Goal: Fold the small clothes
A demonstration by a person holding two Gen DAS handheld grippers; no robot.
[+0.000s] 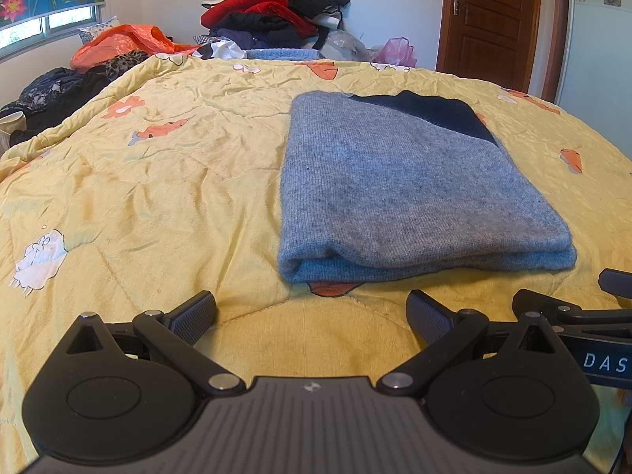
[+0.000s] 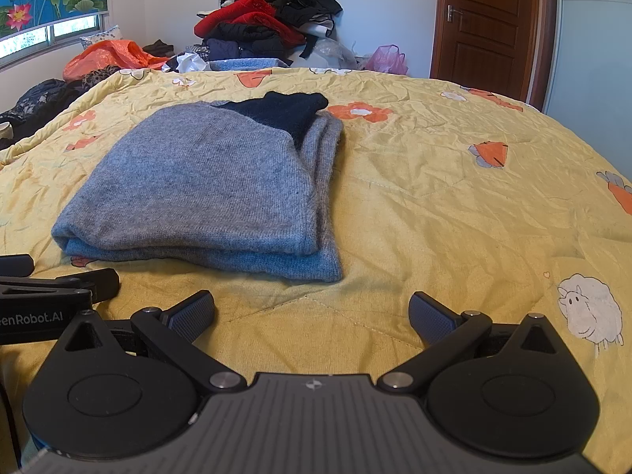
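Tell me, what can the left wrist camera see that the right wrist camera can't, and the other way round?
Only the left wrist view shows the left gripper with its jaws spread, and a white sheep print at the quilt's left. Only the right wrist view shows the right gripper, also spread, the sweater's stacked right-hand edges, and a sheep print with a face. Both show the folded grey sweater on the yellow quilt, the clothes pile and the wooden door.
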